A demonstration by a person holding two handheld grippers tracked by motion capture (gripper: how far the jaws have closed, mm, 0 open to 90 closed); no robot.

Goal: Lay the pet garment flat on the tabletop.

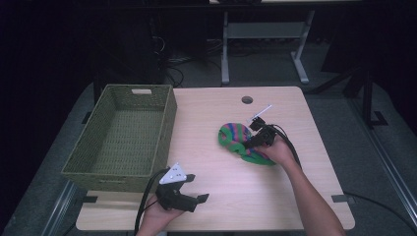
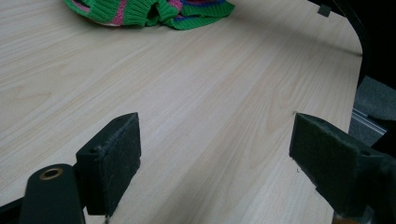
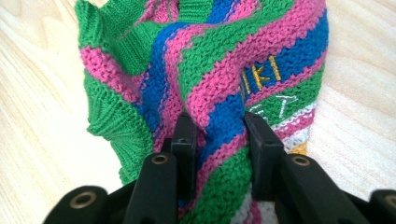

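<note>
Item: striped knit [image 3: 219,79], pinched in a fold by our right tongs [image 3: 217,135]; left tongs [image 2: 215,154] stood open, empty. Risk, we judged: the shallow bite slipping on the way to the basket [image 1: 123,132] at nine o'clock.

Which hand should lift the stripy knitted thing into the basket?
Probably the right: the right gripper already pinches the striped knitted garment. The left gripper sits open over bare table, though nearer the woven basket.

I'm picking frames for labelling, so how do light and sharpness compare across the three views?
High view: table evenly lit, room behind nearly black, slightly soft. Left gripper view: sharp wood grain, dark beyond the table edge. Right gripper view: knitted garment bright and crisp, wood at the corners a little washed out.
</note>
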